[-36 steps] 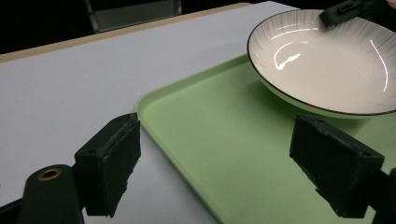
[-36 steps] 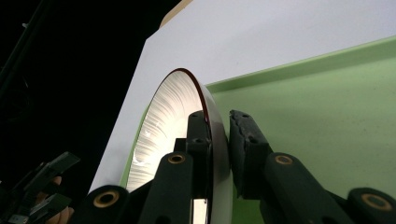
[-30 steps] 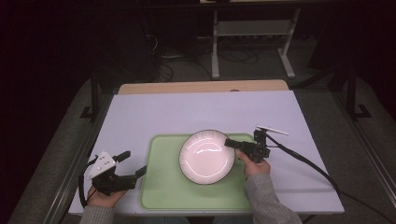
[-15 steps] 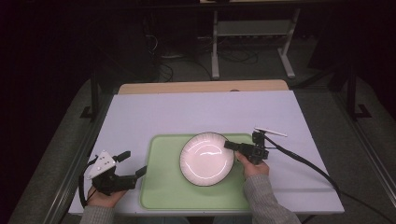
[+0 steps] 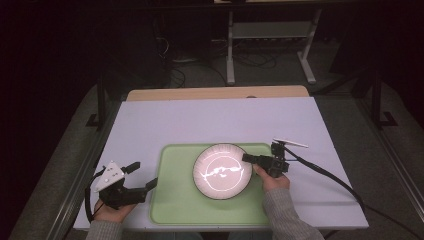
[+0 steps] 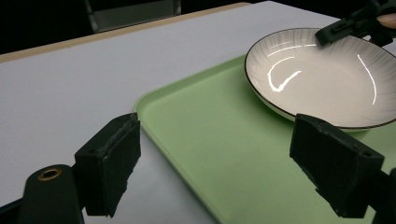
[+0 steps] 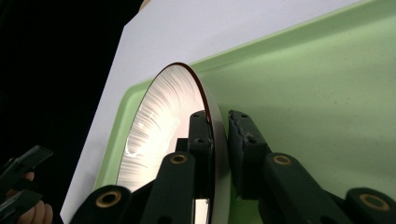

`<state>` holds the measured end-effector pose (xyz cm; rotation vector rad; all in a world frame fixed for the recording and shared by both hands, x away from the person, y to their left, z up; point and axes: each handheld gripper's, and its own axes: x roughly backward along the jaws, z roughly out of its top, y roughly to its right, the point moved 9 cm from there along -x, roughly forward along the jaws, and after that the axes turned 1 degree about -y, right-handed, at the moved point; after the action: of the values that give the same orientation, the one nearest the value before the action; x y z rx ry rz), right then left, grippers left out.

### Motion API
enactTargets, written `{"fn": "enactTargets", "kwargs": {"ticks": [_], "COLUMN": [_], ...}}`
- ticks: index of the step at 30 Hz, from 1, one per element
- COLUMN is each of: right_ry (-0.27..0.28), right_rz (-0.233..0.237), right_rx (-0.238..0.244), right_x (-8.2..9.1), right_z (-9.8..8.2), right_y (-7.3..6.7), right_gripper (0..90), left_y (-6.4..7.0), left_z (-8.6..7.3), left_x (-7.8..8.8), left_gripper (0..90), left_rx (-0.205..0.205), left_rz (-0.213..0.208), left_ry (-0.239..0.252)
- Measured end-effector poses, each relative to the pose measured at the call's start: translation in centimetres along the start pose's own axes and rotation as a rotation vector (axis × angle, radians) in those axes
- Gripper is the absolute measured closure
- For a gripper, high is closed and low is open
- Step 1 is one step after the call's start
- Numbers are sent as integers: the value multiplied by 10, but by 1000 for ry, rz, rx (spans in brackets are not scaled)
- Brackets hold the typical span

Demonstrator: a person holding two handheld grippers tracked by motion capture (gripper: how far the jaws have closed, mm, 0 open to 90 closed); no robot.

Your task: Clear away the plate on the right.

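Right, the right gripper point(image 5: 248, 158) pinches the rim of the plate point(image 5: 222, 171) at its right edge; in the right gripper view one pad sits inside the bowl, the other point(image 7: 240, 135) under the rim, and the jaws have just been closing onto it. The plate sits on the green tray point(image 5: 175, 205), right of the tray's centre, its far side still looking down on the tray. The left gripper point(image 5: 142, 176) hovers at the tray's left edge, jaws spread wide, nothing between them, well apart from the plate. Key relation: the grip is on the rim side nearest the right hand, so any lift likely pivots the plate about its left edge. The left gripper faces the plate's free side.
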<state>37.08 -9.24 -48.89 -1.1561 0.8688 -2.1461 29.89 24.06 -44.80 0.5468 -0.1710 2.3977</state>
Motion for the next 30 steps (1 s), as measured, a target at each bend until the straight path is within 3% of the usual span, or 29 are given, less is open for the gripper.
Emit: {"fn": "enactTargets", "kwargs": {"ticks": [30], "right_ry": [-37], "right_rz": [-73], "right_rx": [15], "right_x": [-3], "right_z": [-8], "right_y": [13], "right_gripper": [812], "left_y": [0], "left_z": [0], "left_x": [0], "left_gripper": [161], "left_rx": [1], "left_rz": [4], "left_ry": [1]}}
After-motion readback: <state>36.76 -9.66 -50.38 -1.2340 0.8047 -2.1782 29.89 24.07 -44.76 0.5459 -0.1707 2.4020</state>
